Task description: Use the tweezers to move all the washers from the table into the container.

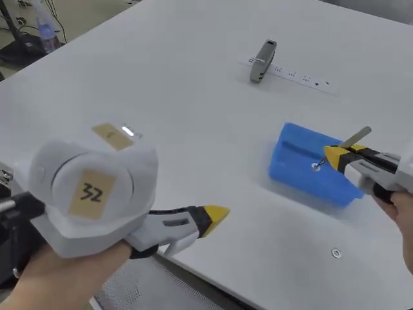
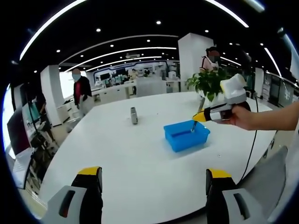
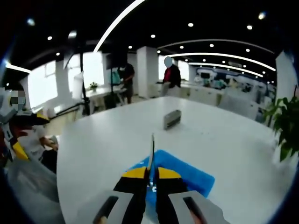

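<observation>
Right gripper (image 1: 335,157): jaws pinched almost together on the tweezers (image 1: 356,137), which pass between the yellow tips. The handle end sticks up and back. The points slant down into the blue container (image 1: 290,155). The right gripper view looks along the thin tweezers, clamped between the two jaws with the container directly beneath.

A small washer (image 1: 315,166) sits at the tweezer points, over the inside of the container. Cannot tell whether it is nipped in the points or lying on the container floor.

Left gripper (image 1: 216,214): held low at the near edge of the worktop (image 1: 193,97), well apart from the container. In the left gripper view its jaws stand wide apart, with nothing between them and touching nothing.

A second washer (image 1: 335,252) lies flat on the worktop, near the container on the person's side.

Far side of the worktop: a grey block (image 1: 262,61) touching the end of a white power strip (image 1: 293,75).
</observation>
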